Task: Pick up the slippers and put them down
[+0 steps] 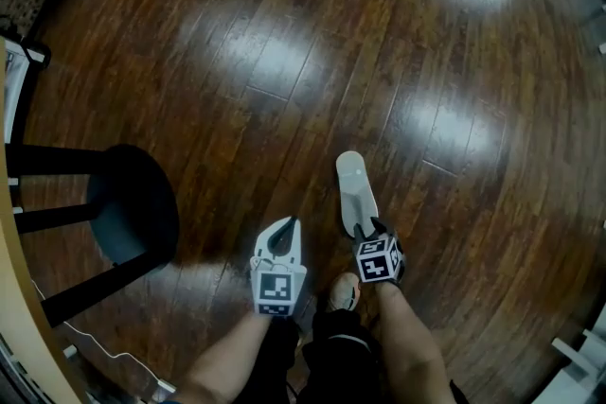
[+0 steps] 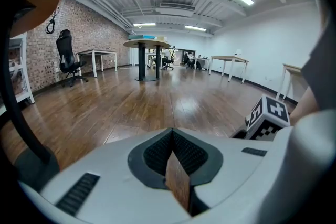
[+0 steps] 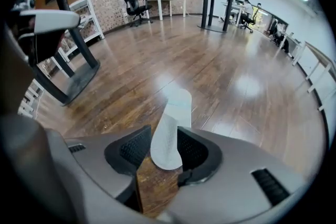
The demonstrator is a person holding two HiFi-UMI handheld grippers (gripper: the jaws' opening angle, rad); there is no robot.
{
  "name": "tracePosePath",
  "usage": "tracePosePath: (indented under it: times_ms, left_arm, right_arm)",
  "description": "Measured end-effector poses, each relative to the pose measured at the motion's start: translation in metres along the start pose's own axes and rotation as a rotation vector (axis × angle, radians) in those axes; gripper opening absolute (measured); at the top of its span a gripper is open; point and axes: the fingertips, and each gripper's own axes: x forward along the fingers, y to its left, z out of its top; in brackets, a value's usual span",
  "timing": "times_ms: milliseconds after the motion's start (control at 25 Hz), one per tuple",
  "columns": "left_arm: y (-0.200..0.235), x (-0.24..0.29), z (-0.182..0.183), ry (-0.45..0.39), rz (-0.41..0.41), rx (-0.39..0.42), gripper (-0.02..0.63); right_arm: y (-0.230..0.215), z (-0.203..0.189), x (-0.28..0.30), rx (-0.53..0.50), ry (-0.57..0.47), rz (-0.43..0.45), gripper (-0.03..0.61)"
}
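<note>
A pale grey slipper [image 1: 355, 184] lies flat on the dark wooden floor, toe pointing away from me. My right gripper [image 1: 367, 228] points steeply down over its near end. In the right gripper view the slipper [image 3: 170, 123] runs up between the jaws of the right gripper [image 3: 164, 131]; it leans at the right pad, with bare floor showing between it and the left pad. My left gripper [image 1: 287, 224] hovers to the left of the slipper, jaws together and empty. The left gripper view shows that gripper [image 2: 172, 134] closed, with only a sliver of floor behind the pads.
A black stool [image 1: 133, 203] with dark legs stands at the left; its base [image 3: 68, 78] also shows in the right gripper view. My foot [image 1: 343, 291] is just behind the grippers. A round table [image 2: 147, 43], an office chair [image 2: 65, 55] and desks stand far off.
</note>
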Motion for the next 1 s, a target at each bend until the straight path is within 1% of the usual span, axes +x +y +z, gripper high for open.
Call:
tracePosePath:
  times_ms: [120, 200, 320, 440, 520, 640, 760, 920, 1000]
  left_arm:
    - [-0.012, -0.043, 0.017, 0.042, -0.007, 0.008, 0.005]
    - [-0.022, -0.071, 0.041, 0.045, -0.02, 0.017, 0.005]
    - [-0.033, -0.11, 0.085, 0.027, -0.046, 0.046, 0.005]
    - [-0.041, -0.151, 0.129, -0.001, -0.059, 0.074, 0.005]
    - [-0.048, -0.181, 0.155, -0.005, -0.069, 0.09, 0.005]
    - [-0.059, -0.227, 0.19, -0.011, -0.093, 0.126, 0.005]
    - [-0.068, -0.273, 0.231, -0.038, -0.112, 0.128, 0.005]
    - [-0.069, -0.334, 0.283, -0.092, -0.109, 0.118, 0.005]
    - [-0.067, -0.361, 0.308, -0.12, -0.106, 0.121, 0.005]
  right_arm:
    - [0.018, 0.012, -0.062, 0.032, -0.051, 0.019, 0.171]
    - [0.028, 0.016, -0.104, 0.046, -0.074, 0.016, 0.151]
    - [0.044, 0.028, -0.167, 0.075, -0.121, 0.005, 0.117]
    - [0.053, 0.044, -0.232, 0.101, -0.169, -0.024, 0.098]
    - [0.057, 0.056, -0.278, 0.116, -0.201, -0.044, 0.075]
    - [0.066, 0.077, -0.349, 0.091, -0.256, -0.068, 0.063]
    - [0.083, 0.099, -0.417, 0.052, -0.325, -0.077, 0.046]
    - [0.1, 0.114, -0.49, 0.094, -0.368, -0.089, 0.02]
    - [0.106, 0.128, -0.523, 0.105, -0.392, -0.103, 0.017]
